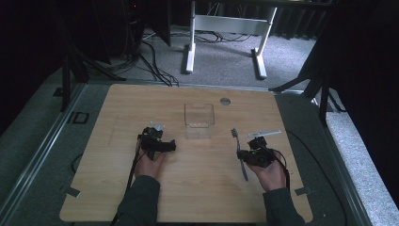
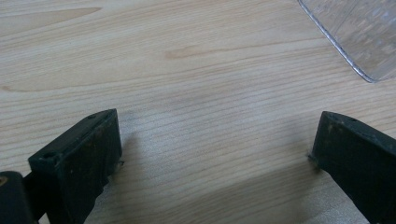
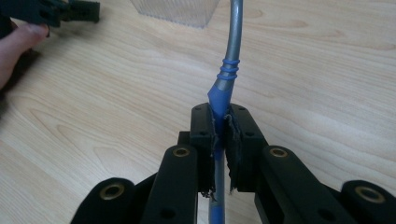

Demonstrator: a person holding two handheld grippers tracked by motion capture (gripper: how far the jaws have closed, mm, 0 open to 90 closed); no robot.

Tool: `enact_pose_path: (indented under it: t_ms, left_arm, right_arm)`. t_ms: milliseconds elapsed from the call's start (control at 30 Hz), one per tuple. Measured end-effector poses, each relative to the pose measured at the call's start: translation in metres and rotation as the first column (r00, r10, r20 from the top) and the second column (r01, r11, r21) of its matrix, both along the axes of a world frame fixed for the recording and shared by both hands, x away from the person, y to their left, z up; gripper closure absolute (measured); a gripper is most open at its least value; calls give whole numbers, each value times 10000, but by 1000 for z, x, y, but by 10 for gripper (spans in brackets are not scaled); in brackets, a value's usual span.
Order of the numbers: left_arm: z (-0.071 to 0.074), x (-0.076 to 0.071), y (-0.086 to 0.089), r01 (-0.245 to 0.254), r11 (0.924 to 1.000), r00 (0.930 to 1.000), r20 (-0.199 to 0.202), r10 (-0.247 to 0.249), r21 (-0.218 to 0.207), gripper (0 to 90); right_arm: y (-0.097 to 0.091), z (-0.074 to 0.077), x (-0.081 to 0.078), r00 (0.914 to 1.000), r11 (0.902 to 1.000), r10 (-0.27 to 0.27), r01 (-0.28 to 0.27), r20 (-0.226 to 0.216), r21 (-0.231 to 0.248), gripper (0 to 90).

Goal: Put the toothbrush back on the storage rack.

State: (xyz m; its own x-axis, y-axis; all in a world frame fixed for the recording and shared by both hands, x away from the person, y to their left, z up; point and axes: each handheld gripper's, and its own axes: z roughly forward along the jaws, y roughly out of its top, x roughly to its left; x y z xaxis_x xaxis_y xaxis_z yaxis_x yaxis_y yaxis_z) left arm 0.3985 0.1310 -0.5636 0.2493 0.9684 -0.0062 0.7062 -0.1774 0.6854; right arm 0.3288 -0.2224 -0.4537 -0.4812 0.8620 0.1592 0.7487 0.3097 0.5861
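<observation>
A grey and blue toothbrush (image 3: 229, 65) is clamped by its handle between the pads of my right gripper (image 3: 221, 122). In the high view the toothbrush (image 1: 237, 143) points up the table with its head toward the clear plastic cup (image 1: 199, 120), and the right gripper (image 1: 243, 154) sits right of centre. My left gripper (image 1: 170, 146) rests left of the cup, pointing right. Its two fingers (image 2: 88, 154) stand wide apart over bare wood with nothing between them, so it is open. A corner of the cup (image 2: 359, 37) shows beyond its right finger.
The wooden table (image 1: 188, 188) has rounded corners and a round grey cap (image 1: 225, 101) near its far edge. Beyond it stand a white desk frame (image 1: 226, 28) and cables on grey carpet. The other hand (image 3: 16, 46) shows at the left of the right gripper view.
</observation>
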Motion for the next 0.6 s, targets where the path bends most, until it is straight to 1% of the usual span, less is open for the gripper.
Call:
enact_pose_path:
  t_ms: [433,600]
  left_arm:
    - [0,0,0,-1,10000,10000,-1,1,0,15]
    - [0,0,0,-1,10000,10000,-1,1,1,15]
  right_arm:
    - [1,5,-1,9984,9995,-136,120,546,293,820]
    - [2,7,0,9976,9992,-167,142,666,375,820]
